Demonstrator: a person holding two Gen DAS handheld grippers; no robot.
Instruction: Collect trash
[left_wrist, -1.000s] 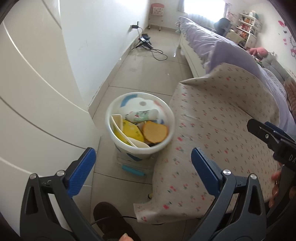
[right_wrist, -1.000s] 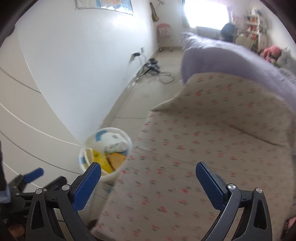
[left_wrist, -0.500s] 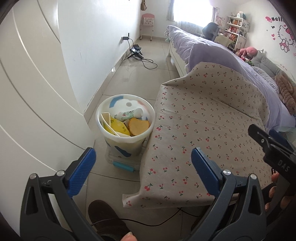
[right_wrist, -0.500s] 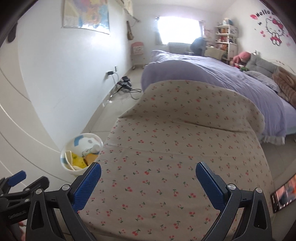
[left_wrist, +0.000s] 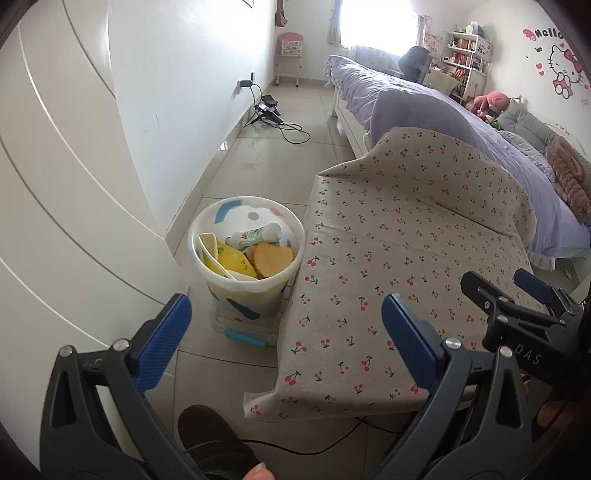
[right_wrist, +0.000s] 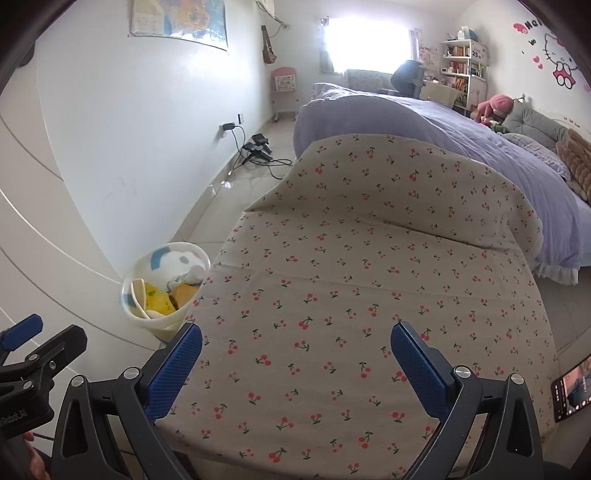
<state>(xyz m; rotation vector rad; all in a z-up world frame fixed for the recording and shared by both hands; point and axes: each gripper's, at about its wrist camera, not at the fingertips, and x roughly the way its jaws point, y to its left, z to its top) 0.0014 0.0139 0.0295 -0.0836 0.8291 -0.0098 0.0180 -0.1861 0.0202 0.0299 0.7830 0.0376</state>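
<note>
One bin (left_wrist: 246, 254), yellow packet (left_wrist: 232, 261), bottle (left_wrist: 258, 235)

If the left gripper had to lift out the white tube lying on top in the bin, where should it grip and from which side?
Judging from the left wrist view, grip the white tube across its middle, coming straight down from above. It lies nearly flat on top of the trash, with the bin wall blocking any side approach. The left gripper is open wide enough.
</note>
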